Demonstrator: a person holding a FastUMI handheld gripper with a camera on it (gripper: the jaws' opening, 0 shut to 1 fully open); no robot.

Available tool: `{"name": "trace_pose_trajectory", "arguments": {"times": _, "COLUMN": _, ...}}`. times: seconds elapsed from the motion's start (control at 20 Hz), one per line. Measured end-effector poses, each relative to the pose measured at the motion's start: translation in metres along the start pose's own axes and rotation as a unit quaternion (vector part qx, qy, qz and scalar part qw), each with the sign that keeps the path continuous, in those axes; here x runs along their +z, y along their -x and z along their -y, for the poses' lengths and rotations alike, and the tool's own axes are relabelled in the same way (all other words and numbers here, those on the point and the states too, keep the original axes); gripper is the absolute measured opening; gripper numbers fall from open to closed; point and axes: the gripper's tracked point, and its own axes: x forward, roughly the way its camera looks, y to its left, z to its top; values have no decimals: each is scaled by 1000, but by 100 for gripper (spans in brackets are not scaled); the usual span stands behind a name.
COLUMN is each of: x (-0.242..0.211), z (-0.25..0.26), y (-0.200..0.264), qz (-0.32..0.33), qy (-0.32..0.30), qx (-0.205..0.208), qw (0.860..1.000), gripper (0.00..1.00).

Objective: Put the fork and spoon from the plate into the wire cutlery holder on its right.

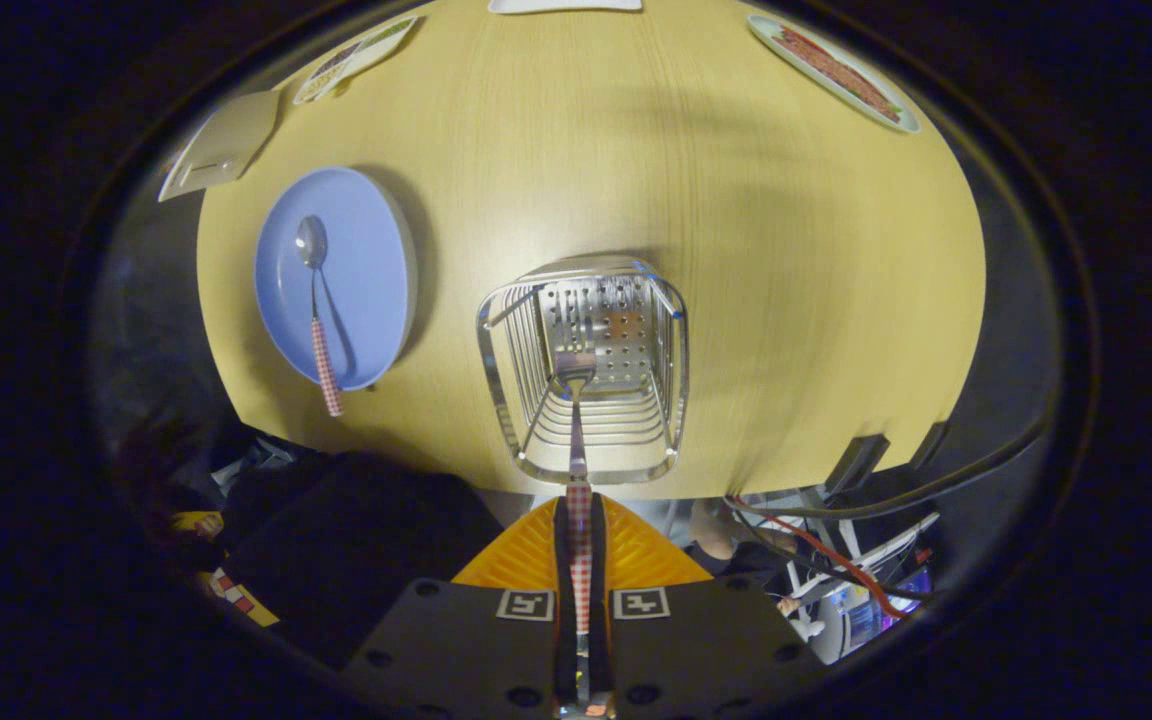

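Note:
My gripper [578,520] is shut on the red-checked handle of the fork [576,420]. The fork points straight ahead and down, its tines inside the mouth of the wire cutlery holder [506,400], which stands on the wooden table just beyond my fingers. To the left of the holder lies the blue plate [376,270]. On it rests the spoon [316,300], bowl at the far end and red-checked handle sticking out over the near rim.
The yellow wooden table [786,280] carries a white square dish [221,145] at the far left and patterned plates [836,70] along the far edge. Cables [836,560] and dark clutter sit below the table's near edge.

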Motion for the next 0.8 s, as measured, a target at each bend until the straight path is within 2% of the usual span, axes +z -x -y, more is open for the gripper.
{"name": "trace_pose_trajectory", "arguments": {"times": 0.1, "x": 0, "z": -1, "y": 0, "qz": -5, "qy": 1, "qx": 1, "qw": 1000, "gripper": 7}}
{"name": "trace_pose_trajectory", "arguments": {"times": 0.55, "x": -4, "z": -2, "y": 19, "qz": 51, "qy": -46, "qx": 28, "qw": 997, "gripper": 48}}
{"name": "trace_pose_trajectory", "arguments": {"times": 0.8, "x": -6, "z": -9, "y": 41, "qz": 129, "qy": -79, "qx": 42, "qw": 988, "gripper": 65}}
